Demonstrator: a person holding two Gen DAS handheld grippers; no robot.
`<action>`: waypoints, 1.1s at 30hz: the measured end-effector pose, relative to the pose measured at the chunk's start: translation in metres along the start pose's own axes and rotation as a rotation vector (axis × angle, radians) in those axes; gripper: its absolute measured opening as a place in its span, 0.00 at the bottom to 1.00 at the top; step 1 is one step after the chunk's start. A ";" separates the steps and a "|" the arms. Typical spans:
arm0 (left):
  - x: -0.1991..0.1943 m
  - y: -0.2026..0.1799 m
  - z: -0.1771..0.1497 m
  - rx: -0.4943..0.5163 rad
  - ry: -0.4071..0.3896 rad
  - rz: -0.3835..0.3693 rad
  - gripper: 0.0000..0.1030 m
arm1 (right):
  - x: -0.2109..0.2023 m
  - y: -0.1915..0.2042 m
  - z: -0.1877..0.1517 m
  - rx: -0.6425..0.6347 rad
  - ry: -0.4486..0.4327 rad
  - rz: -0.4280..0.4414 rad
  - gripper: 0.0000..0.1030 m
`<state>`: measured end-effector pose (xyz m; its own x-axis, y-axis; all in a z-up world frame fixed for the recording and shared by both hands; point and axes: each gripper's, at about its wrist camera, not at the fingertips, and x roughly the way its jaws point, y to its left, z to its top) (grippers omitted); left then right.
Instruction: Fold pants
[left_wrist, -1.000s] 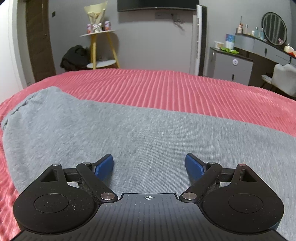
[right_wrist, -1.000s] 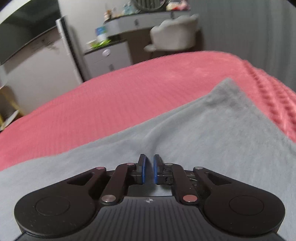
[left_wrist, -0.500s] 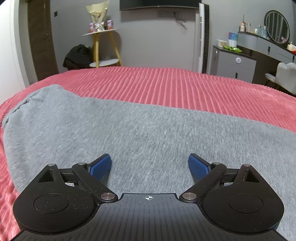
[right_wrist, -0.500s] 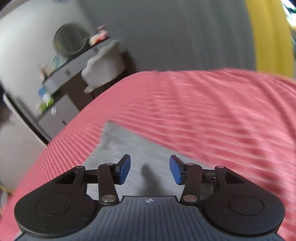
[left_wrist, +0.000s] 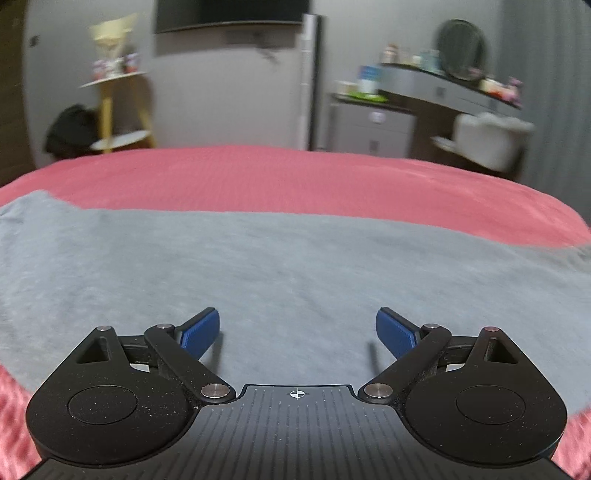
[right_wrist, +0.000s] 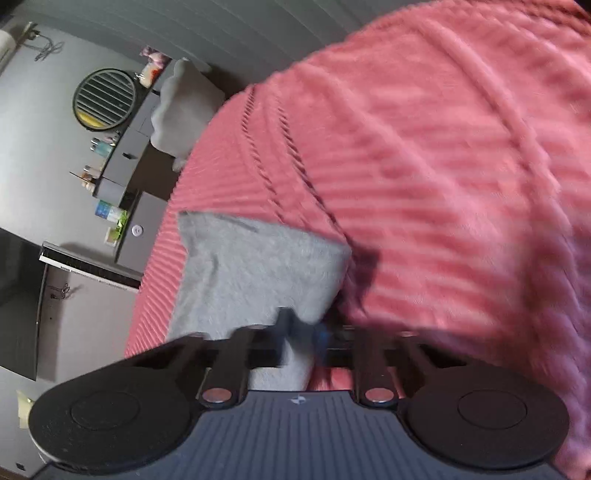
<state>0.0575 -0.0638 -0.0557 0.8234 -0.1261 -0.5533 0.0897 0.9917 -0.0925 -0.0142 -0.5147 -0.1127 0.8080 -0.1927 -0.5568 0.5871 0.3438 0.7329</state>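
Pink ribbed bedding (left_wrist: 295, 184) covered the bed where we worked, with a grey-walled bedroom behind it. We had the grey pants (left_wrist: 258, 273) spread flat across that cover, running from side to side in the left view, and seen from the right wrist one narrow end of them (right_wrist: 258, 266) lay close to the edge of the bed.

Our left gripper (left_wrist: 297, 328) hovered low over the middle of the cloth with its blue pads (left_wrist: 201, 330) spread wide, holding nothing. Our right gripper (right_wrist: 301, 334) sat at the near edge of that narrow end, twisted well over to one side. Its fingers looked drawn close together with grey cloth between them, but that part of the view was smeared, and we could not tell whether they had truly clamped.

We judged the step in hand to be taking hold of this end so it could be carried over the rest. To do it well, we would want both layers of cloth caught squarely at the edge, none of the pink cover pinched with them, and the left gripper pressing or gripping the middle so the pants did not slide.

Beyond the bed stood a dresser with a round mirror (right_wrist: 104, 99), a pale chair (left_wrist: 491, 136) and a yellow stand (left_wrist: 110, 107).
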 end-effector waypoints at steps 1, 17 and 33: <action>-0.001 -0.004 -0.002 0.013 0.004 -0.019 0.93 | -0.003 0.007 0.006 -0.017 -0.008 0.021 0.08; 0.021 -0.015 -0.013 0.050 0.067 -0.051 0.91 | 0.008 -0.008 0.018 0.009 0.009 0.087 0.34; 0.020 -0.007 -0.010 -0.010 0.067 -0.051 0.90 | -0.019 0.035 0.009 -0.224 -0.090 0.034 0.09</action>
<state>0.0676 -0.0733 -0.0739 0.7784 -0.1787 -0.6018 0.1250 0.9836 -0.1304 -0.0081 -0.5072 -0.0731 0.8340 -0.2551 -0.4893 0.5420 0.5447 0.6399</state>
